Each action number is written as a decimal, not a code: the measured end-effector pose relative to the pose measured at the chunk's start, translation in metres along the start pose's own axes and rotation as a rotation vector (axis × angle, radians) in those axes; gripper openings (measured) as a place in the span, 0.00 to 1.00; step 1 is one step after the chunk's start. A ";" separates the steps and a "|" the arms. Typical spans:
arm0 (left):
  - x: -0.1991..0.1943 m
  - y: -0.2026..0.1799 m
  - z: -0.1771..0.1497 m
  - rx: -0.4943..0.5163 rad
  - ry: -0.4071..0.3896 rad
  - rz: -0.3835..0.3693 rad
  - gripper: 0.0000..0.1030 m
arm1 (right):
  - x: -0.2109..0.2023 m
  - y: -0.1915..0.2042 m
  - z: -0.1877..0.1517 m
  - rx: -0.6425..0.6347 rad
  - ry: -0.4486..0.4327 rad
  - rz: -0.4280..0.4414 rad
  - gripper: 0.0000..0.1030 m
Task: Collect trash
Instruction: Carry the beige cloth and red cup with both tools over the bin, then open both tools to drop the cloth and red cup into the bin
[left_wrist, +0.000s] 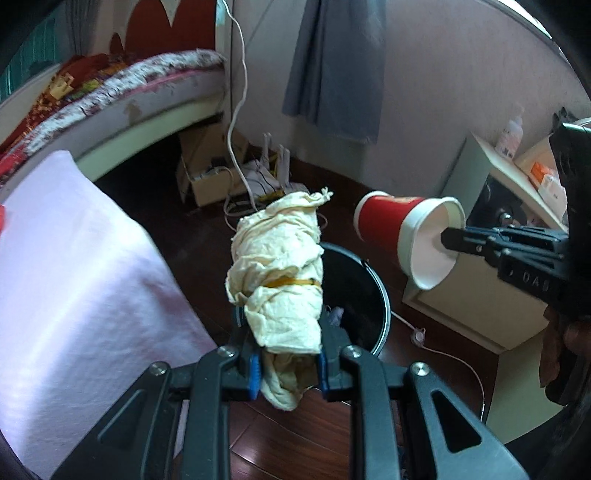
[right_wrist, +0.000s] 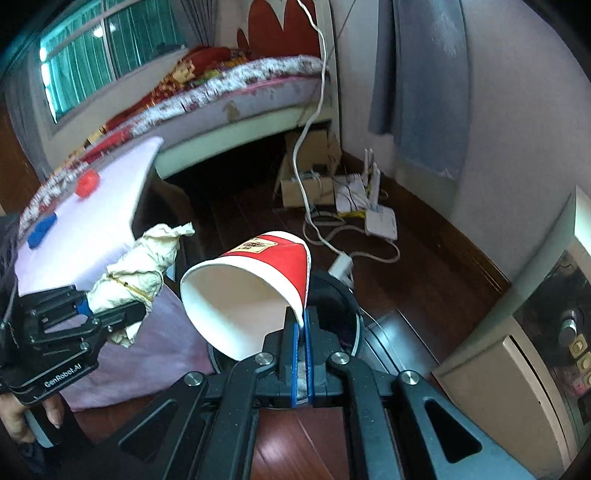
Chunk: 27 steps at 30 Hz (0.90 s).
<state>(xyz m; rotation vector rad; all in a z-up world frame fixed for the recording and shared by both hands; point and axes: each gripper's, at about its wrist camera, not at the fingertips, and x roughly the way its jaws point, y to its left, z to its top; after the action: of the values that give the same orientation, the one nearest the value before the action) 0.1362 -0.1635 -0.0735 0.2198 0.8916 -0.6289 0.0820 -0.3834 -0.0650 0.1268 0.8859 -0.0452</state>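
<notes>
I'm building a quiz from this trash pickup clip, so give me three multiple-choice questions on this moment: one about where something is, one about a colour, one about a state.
1. Where is the black trash bin?
A. On the bed
B. On the floor, below the held items
C. On the white cabinet

2. What colour is the outside of the paper cup?
A. Red
B. Green
C. Black

3. How does the right hand-held gripper hold the cup?
A. Wrapped around its base
B. Not touching it
C. Pinching the rim, one finger inside

Answers:
1. B, the bin stands on the dark wood floor under the crumpled paper bundle that the left hand-held gripper clamps.
2. A, the cup wall is red with a white inside.
3. C, the blue pads close on the rim wall at the cup's mouth.
</notes>
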 end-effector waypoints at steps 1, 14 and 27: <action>0.007 -0.001 0.002 0.002 0.013 -0.005 0.23 | 0.010 -0.001 -0.002 -0.012 0.019 -0.004 0.03; 0.086 -0.005 -0.001 -0.019 0.202 -0.072 0.47 | 0.108 -0.015 -0.009 -0.065 0.209 0.005 0.06; 0.057 0.015 -0.033 -0.114 0.167 0.085 0.97 | 0.120 -0.027 -0.022 -0.029 0.275 -0.138 1.00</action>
<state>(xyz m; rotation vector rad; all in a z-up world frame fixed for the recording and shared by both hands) 0.1498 -0.1614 -0.1395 0.2089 1.0702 -0.4843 0.1386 -0.4055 -0.1745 0.0447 1.1692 -0.1458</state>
